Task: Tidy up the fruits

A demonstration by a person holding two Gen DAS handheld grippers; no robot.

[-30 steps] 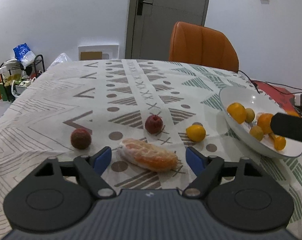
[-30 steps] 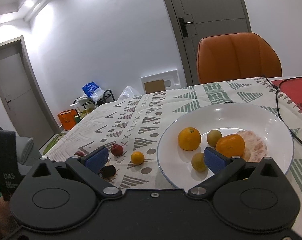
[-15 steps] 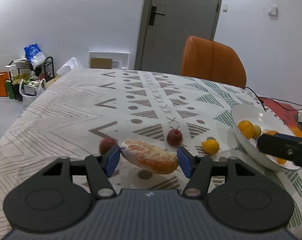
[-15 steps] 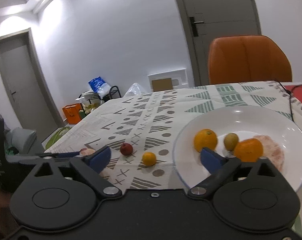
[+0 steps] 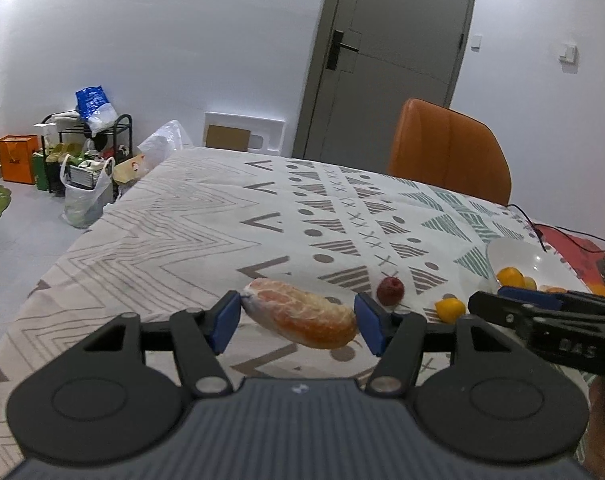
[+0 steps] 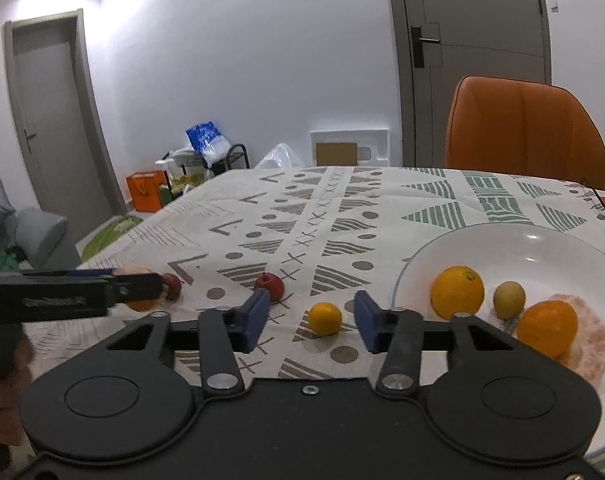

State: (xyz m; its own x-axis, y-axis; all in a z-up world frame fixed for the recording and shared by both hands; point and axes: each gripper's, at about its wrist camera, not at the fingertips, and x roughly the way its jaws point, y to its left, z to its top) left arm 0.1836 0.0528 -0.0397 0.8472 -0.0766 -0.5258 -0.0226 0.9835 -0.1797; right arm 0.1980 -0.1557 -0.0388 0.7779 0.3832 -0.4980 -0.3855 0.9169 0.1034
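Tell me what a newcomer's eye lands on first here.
First, the peeled citrus piece clamped between the blue fingers of the left gripper, lifted above the patterned tablecloth. Next, the white plate at the right with oranges, and the right gripper open around a small orange on the cloth.

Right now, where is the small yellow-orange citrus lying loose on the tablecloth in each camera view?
Left wrist: small citrus at lower right, just left of the right gripper.
Right wrist: low centre, between the open blue fingers.
Shared landmark: red fruit to its left.
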